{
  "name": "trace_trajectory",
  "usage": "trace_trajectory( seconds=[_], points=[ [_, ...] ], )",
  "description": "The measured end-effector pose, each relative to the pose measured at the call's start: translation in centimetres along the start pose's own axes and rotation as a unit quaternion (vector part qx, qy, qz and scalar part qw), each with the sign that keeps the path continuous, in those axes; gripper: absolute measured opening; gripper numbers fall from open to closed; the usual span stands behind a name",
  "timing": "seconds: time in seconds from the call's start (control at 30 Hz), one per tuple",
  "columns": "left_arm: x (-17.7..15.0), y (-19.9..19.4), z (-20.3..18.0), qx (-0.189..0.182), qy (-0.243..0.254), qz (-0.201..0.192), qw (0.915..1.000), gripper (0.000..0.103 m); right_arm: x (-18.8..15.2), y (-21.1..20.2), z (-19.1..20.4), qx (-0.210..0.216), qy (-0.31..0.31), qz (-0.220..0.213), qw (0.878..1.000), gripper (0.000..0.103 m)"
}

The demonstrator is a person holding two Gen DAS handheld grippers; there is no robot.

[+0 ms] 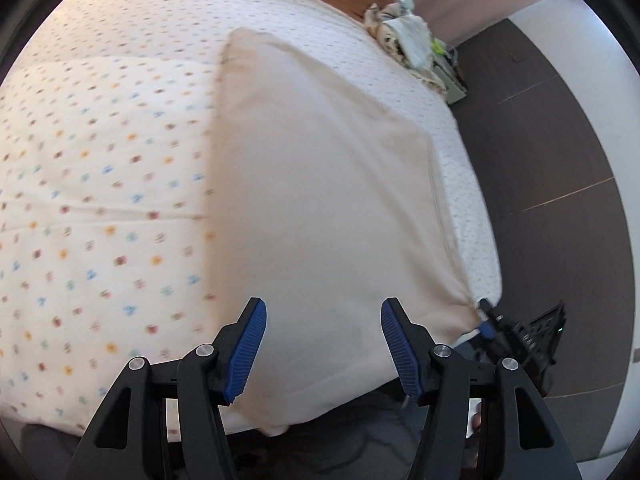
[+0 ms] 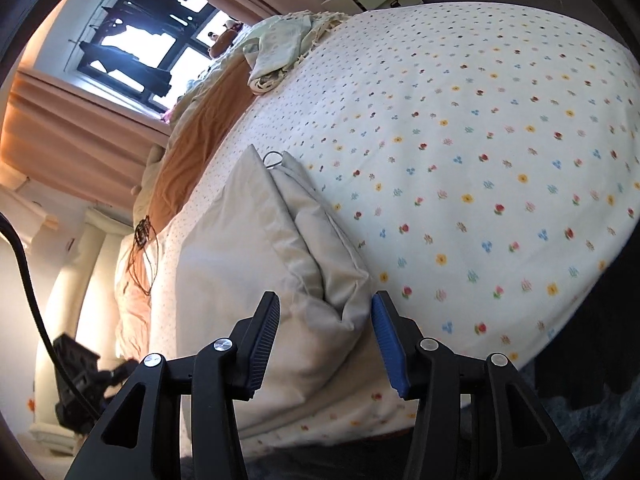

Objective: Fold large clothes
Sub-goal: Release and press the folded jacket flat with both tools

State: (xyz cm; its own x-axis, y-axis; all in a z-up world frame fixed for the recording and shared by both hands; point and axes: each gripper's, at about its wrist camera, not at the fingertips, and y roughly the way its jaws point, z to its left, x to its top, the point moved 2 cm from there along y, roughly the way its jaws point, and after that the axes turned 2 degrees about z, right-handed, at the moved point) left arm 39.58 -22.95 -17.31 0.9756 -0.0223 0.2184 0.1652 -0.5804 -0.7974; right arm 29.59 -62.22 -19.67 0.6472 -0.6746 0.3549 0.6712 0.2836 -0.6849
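Folded cloth (image 1: 320,200) laid flat at bed (image 1: 100,160) edge; left gripper (image 1: 323,344) and right gripper (image 2: 326,340) half open, empty, released for next fold.

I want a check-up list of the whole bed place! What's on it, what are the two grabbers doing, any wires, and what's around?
Surface: bed with flowered sheet, bare at right.
Job's things: beige garment folded flat on the bed; layered edges and a small loop show in the right wrist view.
Clutter: crumpled clothes pile and orange blanket at the far edge.
Grippers: left gripper open over the garment; right gripper open, garment corner between the jaws.
Cables: black cable at left.
Surroundings: window, curtains, dark floor.
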Motion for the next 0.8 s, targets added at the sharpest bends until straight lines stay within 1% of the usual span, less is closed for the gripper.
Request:
trace_trajectory(
  seconds=[0.03,0.1,0.23,0.33,0.5,0.6,0.7,0.8],
  points=[
    [-0.4,0.2,0.6,0.009,-0.003,0.005,0.9999,0.061,0.1,0.2,0.0,0.002,0.000,0.001,1.000,0.045],
    [-0.9,-0.5,1.9,0.020,-0.009,0.017,0.9996,0.061,0.3,0.1,0.1,0.009,-0.009,-0.005,1.000,0.010],
    [-1.8,0.8,2.8,0.028,-0.006,0.031,0.9991,0.061,-0.3,-0.5,0.6,0.022,-0.038,-0.008,0.999,0.009],
    [-2.1,1.6,3.0,0.028,-0.007,0.034,0.9990,0.056,-1.4,-1.0,0.5,0.033,-0.046,0.000,0.998,0.008],
    [-2.1,2.5,3.2,0.028,-0.016,0.040,0.9987,0.055,-3.0,-0.8,-1.1,0.025,-0.038,0.019,0.999,0.008],
    [-1.6,3.0,3.2,0.025,-0.021,0.041,0.9986,0.055,-2.5,-0.5,-2.1,0.016,-0.029,0.020,0.999,0.008],
    [-0.9,2.8,3.1,0.024,-0.025,0.038,0.9987,0.055,-1.8,-0.1,-2.1,0.006,-0.030,0.032,0.999,0.008],
    [-0.5,2.3,3.9,0.020,-0.032,0.026,0.9990,0.055,-0.7,0.1,-2.0,-0.010,-0.023,0.043,0.999,0.012]
  ],
)
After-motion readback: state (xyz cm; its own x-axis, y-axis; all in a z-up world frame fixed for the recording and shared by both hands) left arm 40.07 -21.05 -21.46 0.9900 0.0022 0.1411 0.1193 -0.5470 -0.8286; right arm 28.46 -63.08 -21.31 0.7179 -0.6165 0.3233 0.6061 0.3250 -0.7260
